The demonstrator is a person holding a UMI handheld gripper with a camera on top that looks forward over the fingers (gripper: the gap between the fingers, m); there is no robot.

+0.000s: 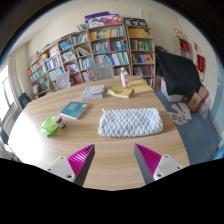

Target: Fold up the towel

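Tongs (110, 163) spread, pinching nothing — the white towel (130, 122) lies just ahead on the table (90, 135), finger bases cut off.

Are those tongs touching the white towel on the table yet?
Apart. The gripper view shows bare table between the tongs and the towel, which lies flat beyond the open fingers.

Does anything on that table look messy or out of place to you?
Nothing stands out. The white towel lies flat on the wooden table, just ahead of the open gripper, not yet folded. A teal book and a green item sit undisturbed to its left, with no spill visible.
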